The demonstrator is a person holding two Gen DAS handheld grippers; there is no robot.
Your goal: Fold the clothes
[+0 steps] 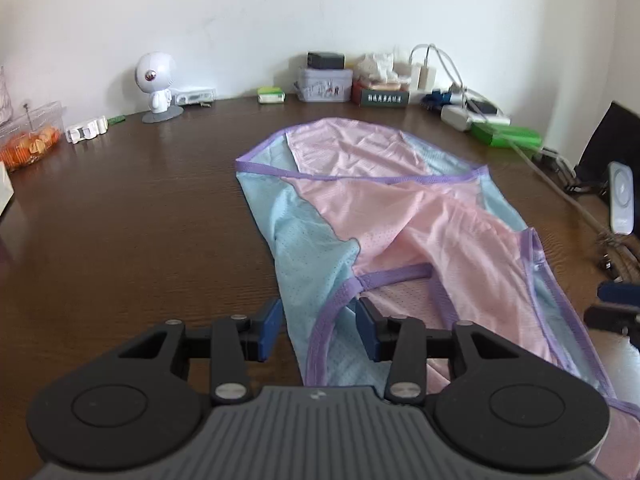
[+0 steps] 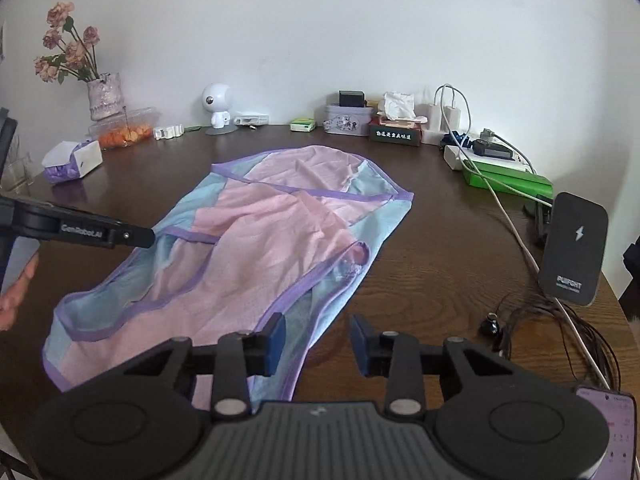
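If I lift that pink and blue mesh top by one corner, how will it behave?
The pink and blue mesh top will probably drape limply, since it already lies in soft folds. Its thin perforated fabric looks light. It may slide easily on the smooth wooden table.

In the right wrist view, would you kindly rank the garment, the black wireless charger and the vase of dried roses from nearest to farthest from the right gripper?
1. Garment: lies under the right gripper, mostly to its left.
2. Black wireless charger: upright at the right.
3. Vase of dried roses: far left, by the wall.
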